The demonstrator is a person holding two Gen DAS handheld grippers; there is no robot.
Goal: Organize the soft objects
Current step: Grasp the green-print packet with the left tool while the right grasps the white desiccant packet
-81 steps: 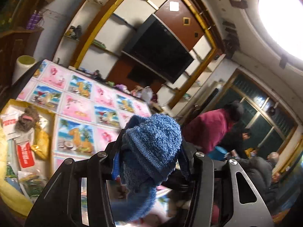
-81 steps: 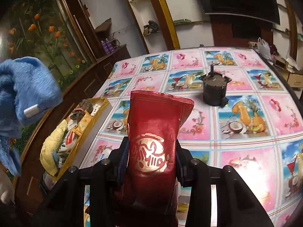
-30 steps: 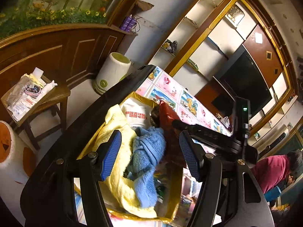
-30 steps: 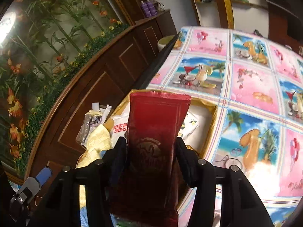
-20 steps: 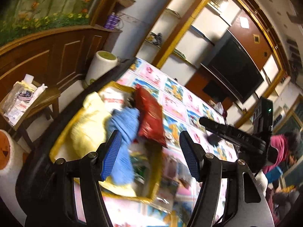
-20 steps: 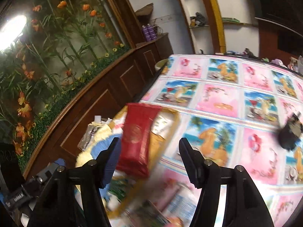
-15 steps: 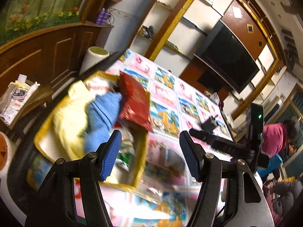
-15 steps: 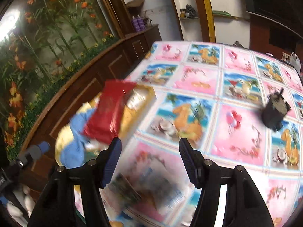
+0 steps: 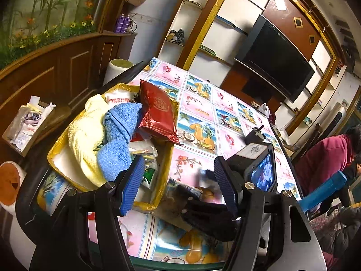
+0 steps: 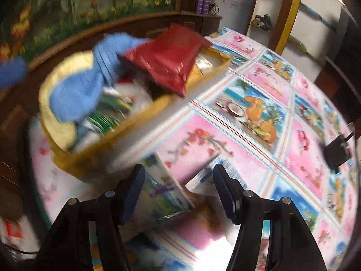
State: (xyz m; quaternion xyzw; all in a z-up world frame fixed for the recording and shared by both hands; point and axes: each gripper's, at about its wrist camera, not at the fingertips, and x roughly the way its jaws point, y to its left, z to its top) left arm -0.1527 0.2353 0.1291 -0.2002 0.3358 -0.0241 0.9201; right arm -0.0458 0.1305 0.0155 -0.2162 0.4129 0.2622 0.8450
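- The left tongs (image 9: 179, 181) stand spread wide, with nothing between the blue-padded fingers (image 9: 133, 181); they hover above the near edge of the counter (image 9: 200, 110), just beside the gold-lined box (image 9: 164, 164).
- The right tongs (image 10: 178, 188) are likewise spread wide and hold nothing. That view is motion-blurred; a few flat packets (image 10: 162, 189) lie on the counter below the gap, and whether the tips touch them cannot be told.
- In the left view the right tongs' body with its small lit screen (image 9: 262, 174) shows low beside the left tongs' right finger.
- The blue towel (image 9: 119, 137) lies in the gold-lined box, draped over a pale yellow towel (image 9: 83, 135) that fills the box's left side.
- The red foil pouch (image 9: 158, 114) rests tilted on the box's far right rim, its lower end overhanging onto the counter's pictured cloth, its side touching the blue towel.
- Under these lie white and green packets (image 9: 146, 151).
- A small dark object (image 9: 253, 134) stands on the counter, well apart from the box.
- A black television (image 9: 274, 59) hangs on the far wall.
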